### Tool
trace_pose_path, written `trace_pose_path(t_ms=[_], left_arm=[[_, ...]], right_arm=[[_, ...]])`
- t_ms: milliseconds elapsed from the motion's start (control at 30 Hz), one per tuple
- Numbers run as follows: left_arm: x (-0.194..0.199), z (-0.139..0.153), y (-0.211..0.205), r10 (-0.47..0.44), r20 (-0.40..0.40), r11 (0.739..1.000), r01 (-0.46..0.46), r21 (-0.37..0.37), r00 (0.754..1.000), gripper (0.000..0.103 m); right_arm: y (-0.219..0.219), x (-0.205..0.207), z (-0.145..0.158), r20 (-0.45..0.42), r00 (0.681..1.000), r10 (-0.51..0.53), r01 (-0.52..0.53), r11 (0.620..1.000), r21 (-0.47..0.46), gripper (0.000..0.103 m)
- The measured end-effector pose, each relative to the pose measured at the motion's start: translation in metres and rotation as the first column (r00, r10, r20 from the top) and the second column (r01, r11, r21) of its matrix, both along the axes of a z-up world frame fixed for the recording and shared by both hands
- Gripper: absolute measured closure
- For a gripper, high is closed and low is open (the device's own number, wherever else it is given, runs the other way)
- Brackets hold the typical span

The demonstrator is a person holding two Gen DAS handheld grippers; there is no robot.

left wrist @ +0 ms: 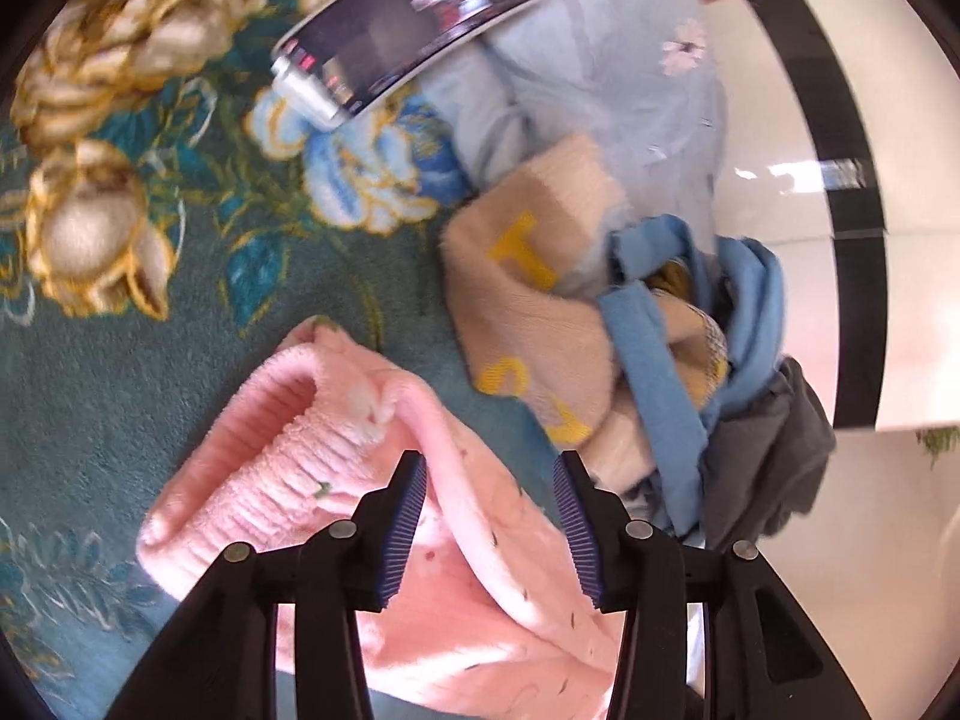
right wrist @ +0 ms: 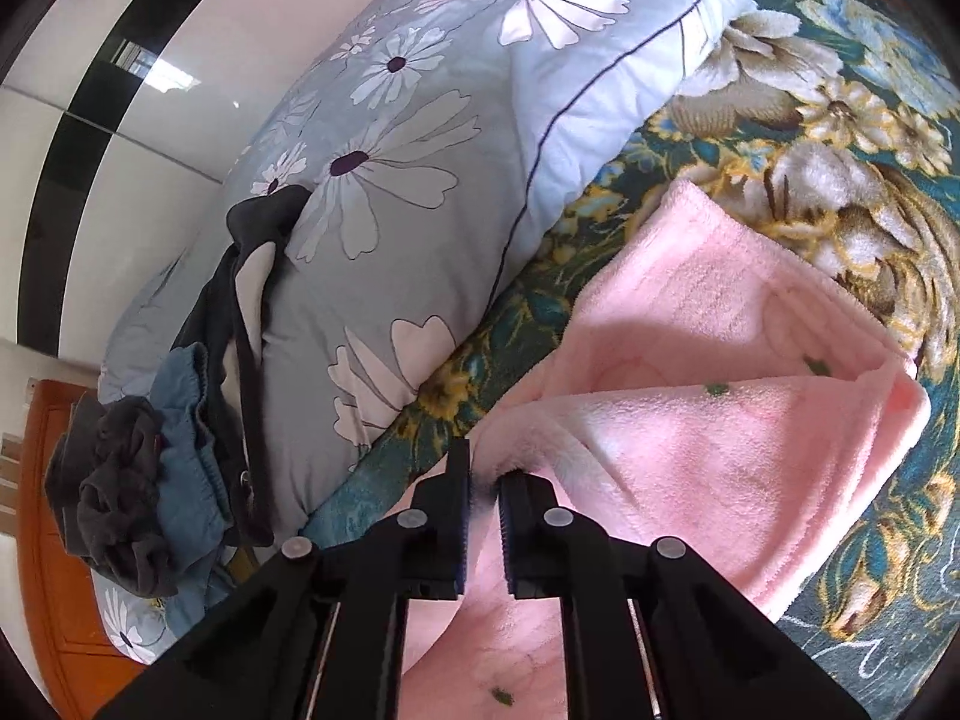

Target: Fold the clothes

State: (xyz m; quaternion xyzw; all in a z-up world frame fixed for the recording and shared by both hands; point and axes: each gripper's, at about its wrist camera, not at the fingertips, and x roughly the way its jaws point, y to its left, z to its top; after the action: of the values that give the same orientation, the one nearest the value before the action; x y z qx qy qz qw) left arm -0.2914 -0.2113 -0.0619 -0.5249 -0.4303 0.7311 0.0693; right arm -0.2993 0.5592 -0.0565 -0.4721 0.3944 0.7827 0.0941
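A pink fluffy garment [right wrist: 720, 372] is lying on a green blanket with big flowers [left wrist: 150, 300]. On the left in the left wrist view, the blanket is showing a wide bare patch beside the pink cloth. On the right, a pile of clothes [left wrist: 630, 330] is sitting close by: a tan one with yellow letters, blue ones and a gray one. A phone [left wrist: 408, 18] is lying at the far side of the blanket. In the right wrist view, a big light-blue quilt with daisies [right wrist: 450, 150] is lying just left of the pink garment.

The pink garment is looking soft and folded over, with a ribbed edge and tiny green spots.

The left hand-held gripper [left wrist: 489, 516] is standing wide open over a pink fold, holding nothing. The right hand-held gripper [right wrist: 485, 480] is nearly closed, pinching a pink edge between its fingers.
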Motion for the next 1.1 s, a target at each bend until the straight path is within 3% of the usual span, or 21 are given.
trace_pose_path(t_ms=[33, 100, 200, 300, 433, 567, 700, 800, 1100], left_arm=[[0.004, 0.006, 0.000, -0.012, -0.011, 0.999, 0.011, -0.031, 1.000, 0.051], [0.015, 0.012, -0.004, -0.017, -0.021, 0.997, 0.016, -0.079, 1.000, 0.050], [0.036, 0.010, -0.017, 0.021, -0.002, 0.992, -0.021, -0.124, 1.000, 0.049], [0.064, -0.006, -0.035, 0.112, 0.033, 0.986, -0.107, -0.126, 0.993, 0.048], [0.089, -0.040, -0.048, 0.171, 0.112, 0.983, -0.163, -0.083, 0.979, 0.048], [0.102, -0.067, -0.049, 0.195, 0.166, 0.981, -0.192, -0.037, 0.967, 0.048], [0.097, -0.080, -0.029, 0.149, 0.171, 0.989, -0.151, -0.004, 0.974, 0.045], [0.092, -0.089, -0.013, 0.126, 0.179, 0.992, -0.120, -0.043, 0.976, 0.045], [0.088, -0.099, -0.002, 0.151, 0.145, 0.987, -0.141, -0.078, 0.978, 0.046]], right_arm=[[-0.002, 0.000, 0.005, -0.018, 1.000, 0.023, -0.023, 1.000, 0.002, 0.066], [-0.003, 0.002, 0.014, -0.055, 0.996, 0.070, -0.070, 0.998, -0.004, 0.057], [-0.001, 0.012, 0.027, -0.098, 0.988, 0.119, -0.119, 0.993, 0.003, 0.057], [0.012, 0.040, 0.032, -0.150, 0.984, 0.099, -0.099, 0.995, 0.007, 0.057], [0.045, 0.091, 0.023, -0.136, 0.990, -0.045, 0.058, 0.994, 0.089, 0.053], [0.079, 0.133, -0.007, -0.115, 0.977, -0.178, 0.177, 0.984, -0.023, 0.053], [0.073, 0.137, -0.036, -0.053, 0.989, -0.135, 0.130, 0.988, -0.089, 0.053], [0.063, 0.129, -0.050, -0.028, 0.994, -0.107, 0.104, 0.991, -0.087, 0.053], [0.072, 0.124, -0.071, -0.040, 0.974, -0.222, 0.215, 0.968, -0.129, 0.053]])
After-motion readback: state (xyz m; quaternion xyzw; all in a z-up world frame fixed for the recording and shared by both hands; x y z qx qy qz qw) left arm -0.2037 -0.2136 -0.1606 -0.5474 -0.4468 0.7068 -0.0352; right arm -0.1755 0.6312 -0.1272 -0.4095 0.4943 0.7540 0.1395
